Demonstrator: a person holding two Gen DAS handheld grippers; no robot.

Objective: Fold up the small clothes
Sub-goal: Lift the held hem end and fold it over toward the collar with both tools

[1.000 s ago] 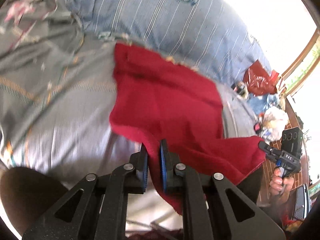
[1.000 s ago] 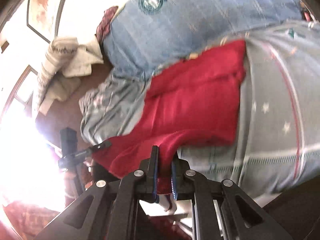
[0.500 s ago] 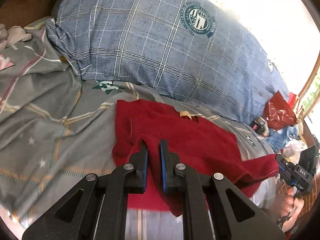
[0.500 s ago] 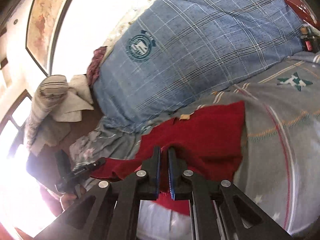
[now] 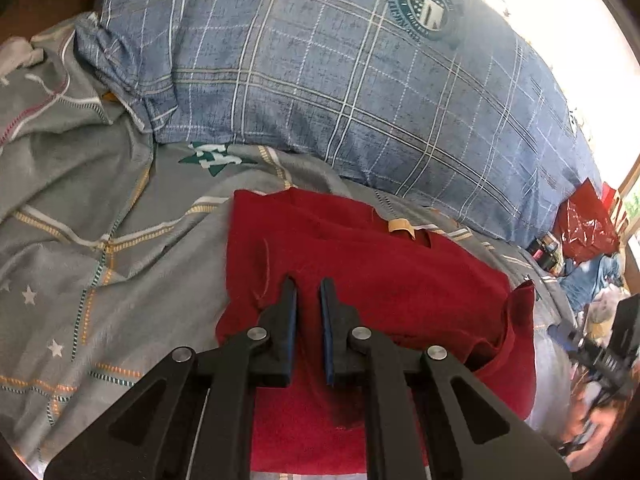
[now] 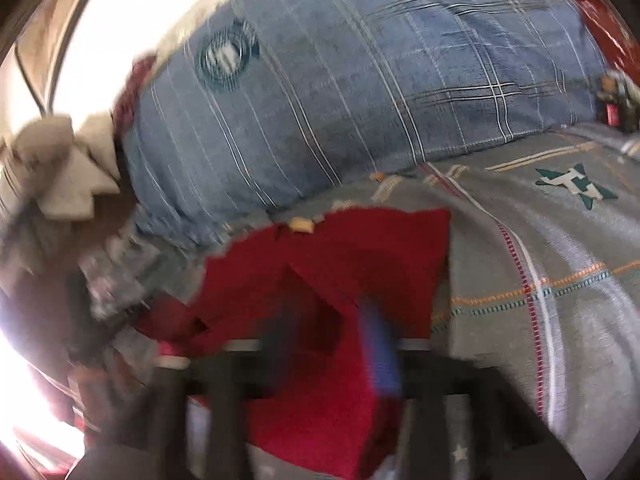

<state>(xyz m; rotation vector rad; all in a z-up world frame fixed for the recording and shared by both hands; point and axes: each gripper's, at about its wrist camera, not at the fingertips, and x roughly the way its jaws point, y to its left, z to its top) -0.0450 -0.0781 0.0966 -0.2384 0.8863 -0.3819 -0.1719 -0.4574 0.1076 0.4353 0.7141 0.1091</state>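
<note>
1. Since the earlier frames, the near edge of the red garment (image 5: 400, 280) was carried up and over its far half, so that a doubled layer was laid across the middle of both views.
2. The left tongs (image 5: 308, 312) were seen almost fully closed at lower centre of the left view, directly over the garment; a narrow gap was visible between the pads, and whether a fold of cloth was pinched there could not be told.
3. The right tongs (image 6: 332, 340) had just been opening, the blurred jaws standing wide apart at lower centre of the right view, with red cloth lying between them but not clamped.
4. The garment was found on the grey bedsheet (image 5: 100, 280), just below the blue checked pillow (image 5: 340, 80).
5. One fold was judged done; its right-hand corner (image 5: 520, 320) stood up unflattened, and further folding and smoothing were judged outstanding.
</note>
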